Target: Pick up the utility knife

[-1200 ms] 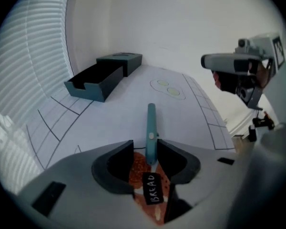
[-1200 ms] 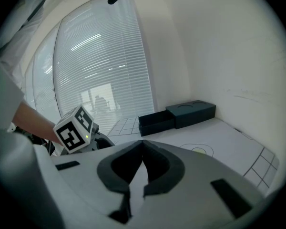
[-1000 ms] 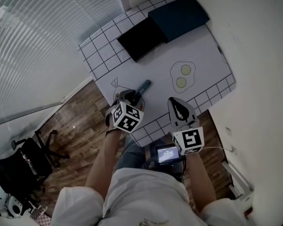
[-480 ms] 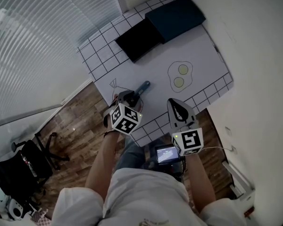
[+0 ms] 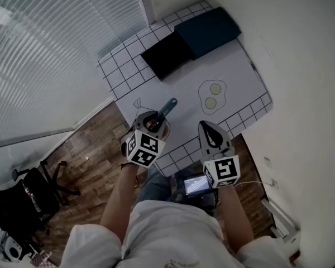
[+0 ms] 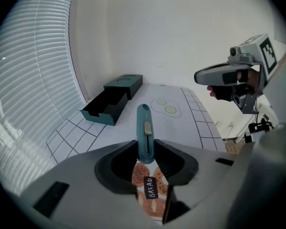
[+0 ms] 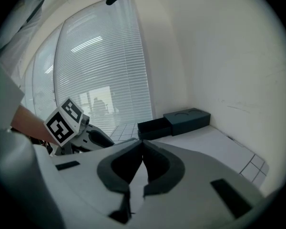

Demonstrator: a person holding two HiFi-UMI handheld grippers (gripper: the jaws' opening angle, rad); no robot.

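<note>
The teal utility knife [image 6: 144, 130] sticks forward out of my left gripper [image 6: 146, 151], whose jaws are shut on its near end. It hangs a little above the white grid mat [image 6: 109, 135], over a bread drawing [image 6: 150, 187]. In the head view the knife [image 5: 167, 107] points up and to the right from the left gripper [image 5: 157, 118] near the mat's front left. My right gripper [image 5: 206, 125] hovers at the mat's front edge, apart from the knife, and its jaws [image 7: 142, 146] are shut with nothing between them.
A dark teal box [image 5: 207, 25] with its black drawer [image 5: 167, 54] pulled out stands at the far end of the mat. A fried-egg drawing [image 5: 213, 96] lies mid-mat. A wall runs along the right. A small screen [image 5: 195, 184] sits below the table edge, and a black chair [image 5: 22, 205] stands on the wood floor.
My left gripper has risen with the knife in its jaws, lifting it off the mat. The right gripper has stayed where it was.
</note>
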